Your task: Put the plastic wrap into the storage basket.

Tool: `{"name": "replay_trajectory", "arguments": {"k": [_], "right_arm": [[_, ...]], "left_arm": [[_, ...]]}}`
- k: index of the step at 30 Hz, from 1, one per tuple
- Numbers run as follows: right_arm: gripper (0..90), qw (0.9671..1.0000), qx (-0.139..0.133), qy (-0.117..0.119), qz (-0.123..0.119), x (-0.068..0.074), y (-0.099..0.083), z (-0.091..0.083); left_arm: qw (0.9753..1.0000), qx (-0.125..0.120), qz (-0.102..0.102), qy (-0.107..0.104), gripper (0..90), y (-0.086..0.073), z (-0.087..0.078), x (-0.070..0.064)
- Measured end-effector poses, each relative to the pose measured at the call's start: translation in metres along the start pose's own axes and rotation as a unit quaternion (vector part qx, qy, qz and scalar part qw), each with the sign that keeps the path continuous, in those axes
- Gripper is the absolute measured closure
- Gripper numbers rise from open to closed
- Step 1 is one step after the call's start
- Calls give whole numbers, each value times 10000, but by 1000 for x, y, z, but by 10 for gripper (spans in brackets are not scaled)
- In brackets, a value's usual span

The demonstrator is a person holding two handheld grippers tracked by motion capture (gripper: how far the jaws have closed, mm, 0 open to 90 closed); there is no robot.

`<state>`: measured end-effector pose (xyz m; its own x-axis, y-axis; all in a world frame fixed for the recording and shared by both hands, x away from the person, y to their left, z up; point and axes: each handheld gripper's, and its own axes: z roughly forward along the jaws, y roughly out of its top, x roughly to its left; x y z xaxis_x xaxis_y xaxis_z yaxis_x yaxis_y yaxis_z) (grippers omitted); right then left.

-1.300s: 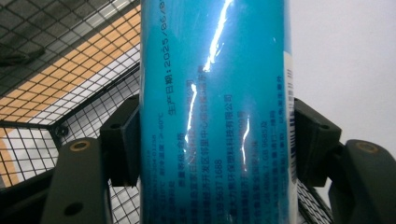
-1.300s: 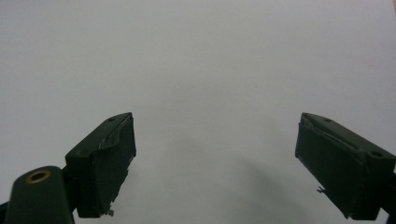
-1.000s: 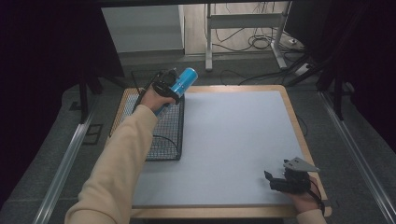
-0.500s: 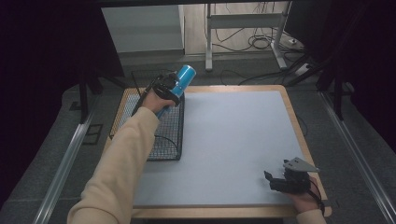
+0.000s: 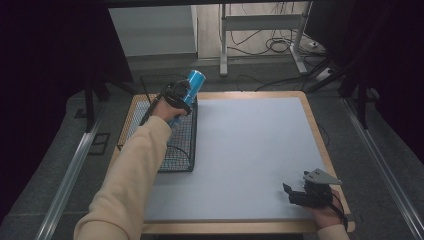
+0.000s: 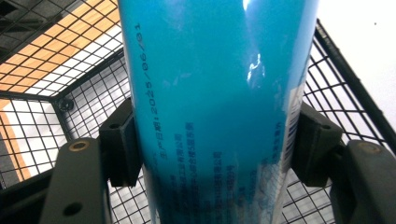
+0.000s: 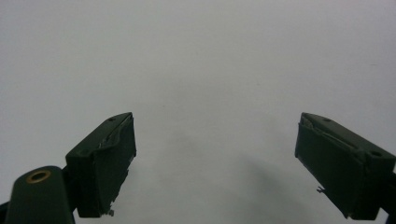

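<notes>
A blue can with printed text is held tilted above the black wire basket at the table's left. My left gripper is shut on it, a pad pressing each side. At the table's near right corner my right gripper rests low over the white mat, jaws wide apart with nothing between them.
The white mat covers most of the wooden table. The basket's mesh floor lies under the can. A metal stand and cables are on the floor beyond the far edge.
The left gripper has drifted slightly toward the near side with the can, staying over the basket's far end. The right gripper has not moved.
</notes>
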<state>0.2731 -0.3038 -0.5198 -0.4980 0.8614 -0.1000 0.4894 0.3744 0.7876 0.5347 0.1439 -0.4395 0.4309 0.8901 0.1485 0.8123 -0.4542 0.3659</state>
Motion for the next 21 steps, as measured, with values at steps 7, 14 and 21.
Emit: {"name": "replay_trajectory", "arguments": {"k": [7,14,21], "right_arm": [[129,10000,3,-5,-7,0,0,0],[129,10000,-1,-10,0,0,0,0],[129,10000,-23,-19,-18,1,1,-1]], "left_arm": [[9998,-124,-108,-141,277,0,-3,1],[9988,-430,-208,-99,119,-1,-19,-2],[9967,-706,-260,-298,90,-11,-43,-8]]}}
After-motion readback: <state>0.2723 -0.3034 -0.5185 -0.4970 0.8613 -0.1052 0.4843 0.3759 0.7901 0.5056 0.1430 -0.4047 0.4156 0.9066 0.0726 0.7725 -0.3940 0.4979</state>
